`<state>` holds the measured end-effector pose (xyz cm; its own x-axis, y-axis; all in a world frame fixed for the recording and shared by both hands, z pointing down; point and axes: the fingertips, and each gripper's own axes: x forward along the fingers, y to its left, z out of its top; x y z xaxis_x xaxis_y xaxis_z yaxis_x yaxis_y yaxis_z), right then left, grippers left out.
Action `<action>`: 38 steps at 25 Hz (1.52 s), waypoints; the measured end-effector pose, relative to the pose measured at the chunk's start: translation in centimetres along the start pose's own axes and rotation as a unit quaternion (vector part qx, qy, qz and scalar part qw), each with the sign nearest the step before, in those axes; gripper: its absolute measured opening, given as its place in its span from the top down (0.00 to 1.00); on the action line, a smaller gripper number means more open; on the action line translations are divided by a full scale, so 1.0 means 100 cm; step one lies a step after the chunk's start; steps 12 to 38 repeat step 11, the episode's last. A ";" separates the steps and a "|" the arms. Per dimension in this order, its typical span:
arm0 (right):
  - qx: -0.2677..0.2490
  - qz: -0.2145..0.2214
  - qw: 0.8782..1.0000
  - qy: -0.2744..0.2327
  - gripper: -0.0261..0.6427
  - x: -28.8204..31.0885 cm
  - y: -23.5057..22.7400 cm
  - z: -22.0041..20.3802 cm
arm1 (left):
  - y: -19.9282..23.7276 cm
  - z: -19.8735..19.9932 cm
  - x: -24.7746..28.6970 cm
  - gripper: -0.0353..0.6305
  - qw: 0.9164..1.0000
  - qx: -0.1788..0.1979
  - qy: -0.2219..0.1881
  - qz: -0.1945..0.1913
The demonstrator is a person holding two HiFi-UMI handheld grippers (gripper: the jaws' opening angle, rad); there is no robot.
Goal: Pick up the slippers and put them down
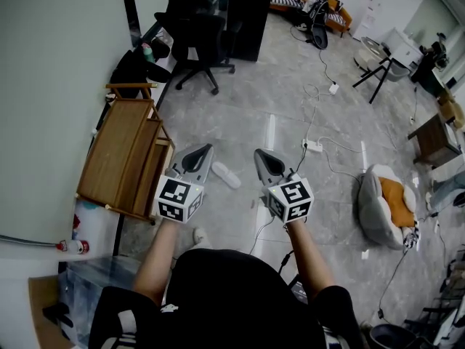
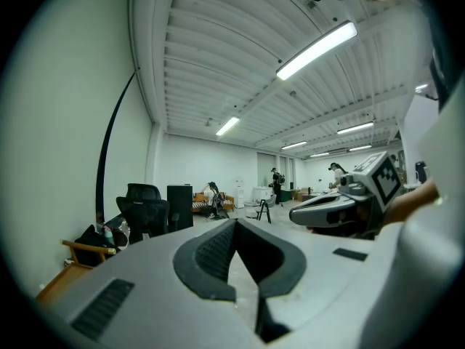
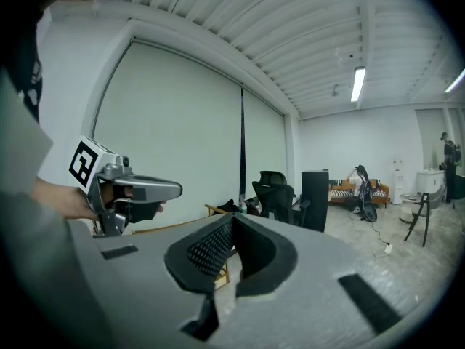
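Observation:
A white slipper (image 1: 226, 175) lies on the grey floor, seen from the head view between and just beyond my two grippers. A second white shape (image 1: 197, 236) shows beside my left forearm; I cannot tell whether it is a slipper. My left gripper (image 1: 207, 150) is held roughly level above the floor, its jaws closed together with nothing between them. My right gripper (image 1: 258, 153) hangs alongside it, jaws likewise shut and empty. In the left gripper view the left gripper (image 2: 235, 224) has the right gripper (image 2: 341, 209) beside it. The right gripper view shows the right gripper (image 3: 231, 220) and the left gripper (image 3: 138, 191). No slipper appears in either gripper view.
A wooden rack (image 1: 127, 158) stands against the wall at left. A black office chair (image 1: 196, 38) and a black cabinet (image 1: 248, 17) stand further off. Cables and a power strip (image 1: 312, 145) run over the floor. A grey seat with an orange cushion (image 1: 381, 202) sits at right.

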<state>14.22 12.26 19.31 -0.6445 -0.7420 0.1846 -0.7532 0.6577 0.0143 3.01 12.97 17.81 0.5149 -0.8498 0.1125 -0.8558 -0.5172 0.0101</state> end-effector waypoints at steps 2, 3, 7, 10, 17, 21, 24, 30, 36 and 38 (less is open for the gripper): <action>-0.001 -0.001 1.000 0.001 0.97 0.000 -0.001 -0.001 | 0.001 0.000 0.001 0.94 1.000 0.000 0.001 0.002; -0.004 -0.001 1.000 0.002 0.97 0.000 -0.002 -0.001 | 0.002 0.001 0.002 0.94 1.000 -0.001 0.000 0.003; -0.009 -0.003 1.000 0.005 0.97 0.000 -0.003 -0.004 | 0.001 0.001 0.003 0.94 1.000 -0.001 0.000 0.001; -0.006 -0.003 1.000 0.006 0.97 -0.001 -0.005 -0.005 | -0.002 0.000 0.005 0.94 1.000 -0.001 0.001 -0.001; -0.005 -0.003 1.000 0.007 0.97 -0.001 -0.005 -0.006 | -0.003 0.000 0.005 0.94 1.000 -0.001 0.002 -0.002; -0.005 -0.003 1.000 0.007 0.97 -0.001 -0.005 -0.006 | -0.003 0.000 0.005 0.94 1.000 -0.001 0.002 -0.002; -0.005 -0.003 1.000 0.007 0.97 -0.001 -0.005 -0.006 | -0.003 0.000 0.005 0.94 1.000 -0.001 0.002 -0.002; -0.005 -0.003 1.000 0.007 0.97 -0.001 -0.005 -0.006 | -0.003 0.000 0.005 0.94 1.000 -0.001 0.002 -0.002; -0.005 -0.003 1.000 0.007 0.97 -0.001 -0.005 -0.006 | -0.003 0.000 0.005 0.94 1.000 -0.001 0.002 -0.002; -0.005 -0.003 1.000 0.007 0.97 -0.001 -0.005 -0.006 | -0.003 0.000 0.005 0.94 1.000 -0.001 0.002 -0.002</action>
